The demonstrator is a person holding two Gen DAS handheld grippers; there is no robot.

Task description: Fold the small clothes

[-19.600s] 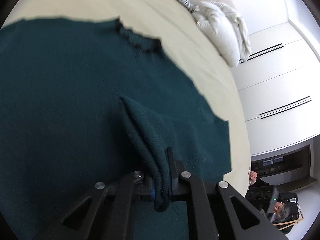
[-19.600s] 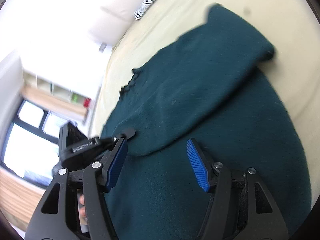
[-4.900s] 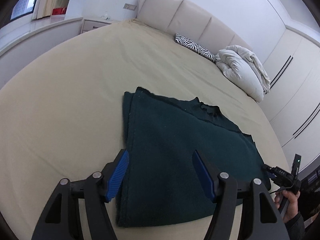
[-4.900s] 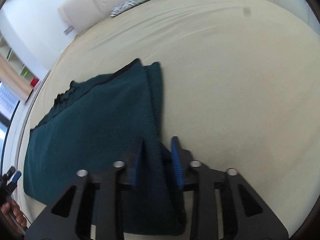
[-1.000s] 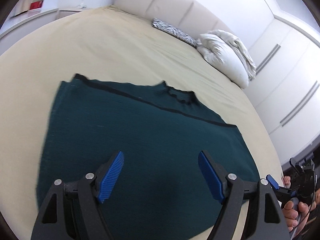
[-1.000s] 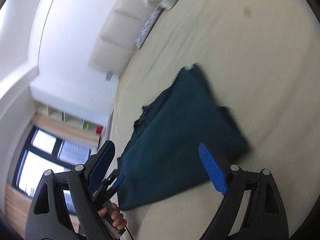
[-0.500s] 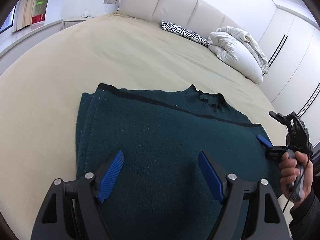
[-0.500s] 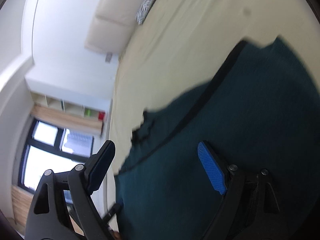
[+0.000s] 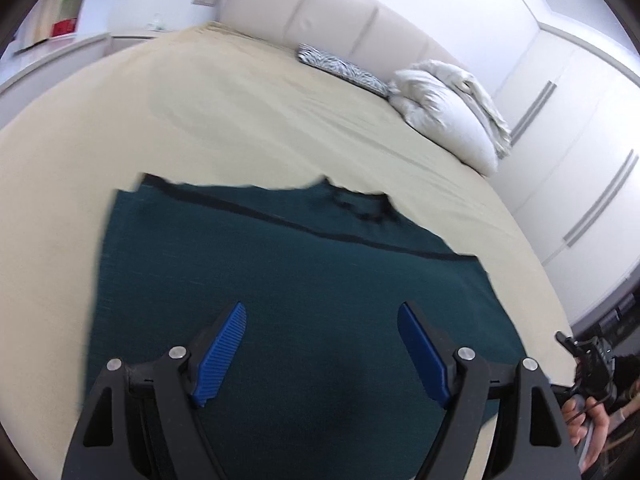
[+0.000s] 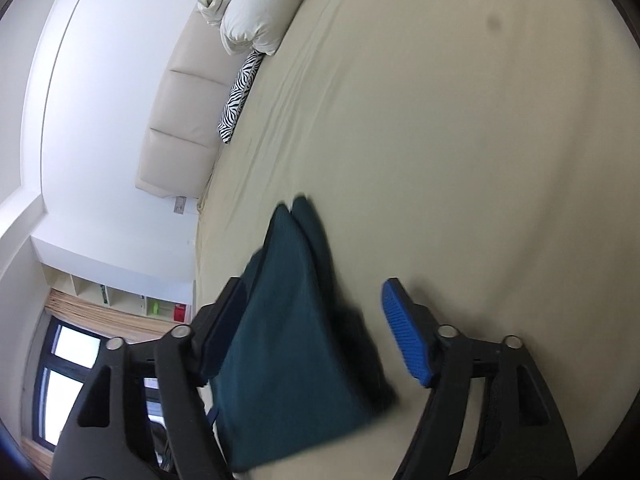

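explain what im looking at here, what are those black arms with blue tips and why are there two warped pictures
These are two handheld grasping tools, one in each of a person's hands, each with a wide-angle camera looking along its two fingers; that lens bends the picture. One picture is from the left tool, the other from the right tool. The blue parts are the finger pads. A dark green sweater, partly folded, lies on a beige bed; a white pillow and a zebra cushion sit near the headboard. Both tools are open and hold nothing. The right one has just been closing, with the sweater's corner between its pads but not pinched.
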